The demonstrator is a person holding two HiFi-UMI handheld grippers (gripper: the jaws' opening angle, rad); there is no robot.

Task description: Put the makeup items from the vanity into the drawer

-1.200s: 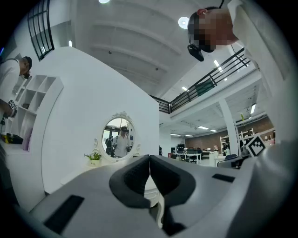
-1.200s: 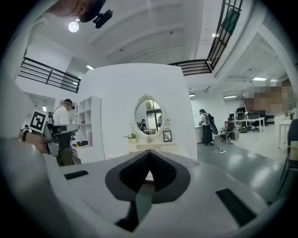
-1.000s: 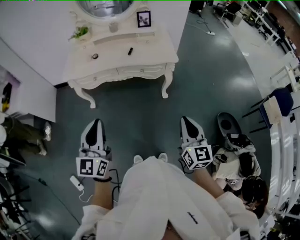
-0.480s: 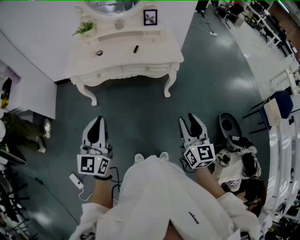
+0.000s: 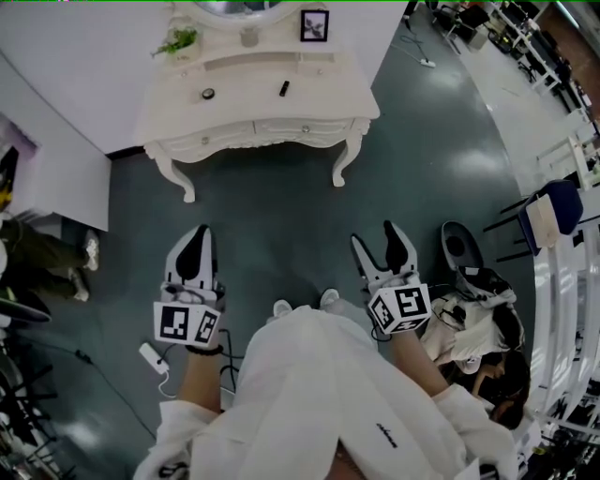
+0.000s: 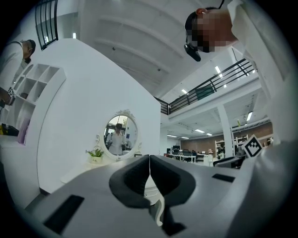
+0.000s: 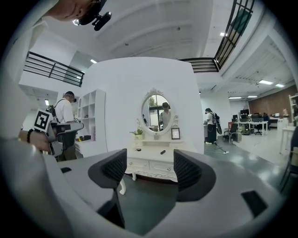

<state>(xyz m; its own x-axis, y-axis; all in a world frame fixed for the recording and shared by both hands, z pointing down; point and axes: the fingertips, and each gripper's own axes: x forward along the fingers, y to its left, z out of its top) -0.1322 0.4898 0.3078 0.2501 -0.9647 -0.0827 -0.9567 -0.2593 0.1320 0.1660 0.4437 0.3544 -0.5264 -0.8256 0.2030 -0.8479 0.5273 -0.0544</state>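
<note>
A white vanity [image 5: 234, 108] stands against the far wall, its two drawers [image 5: 309, 127] shut. On its top lie a small round makeup item [image 5: 208, 94] and a dark tube-shaped one [image 5: 283, 88]; both also show in the right gripper view, the tube [image 7: 162, 152] right of the round item [image 7: 138, 150]. My left gripper [image 5: 197, 236] hangs low over the floor, well short of the vanity, shut with nothing between its pads. My right gripper [image 5: 380, 241] is level with it; its jaws are opening, with nothing between them.
An oval mirror [image 7: 156, 111], a small potted plant [image 5: 178, 41] and a framed picture [image 5: 314, 25] stand at the vanity's back. A chair with bags [image 5: 473, 300] is close on my right. A white shelf unit [image 7: 91, 121] and a person [image 7: 63, 122] stand left.
The right gripper's jaws have spread from shut to wide apart. The vanity has slid up and right in the head view. The left gripper stays shut.
</note>
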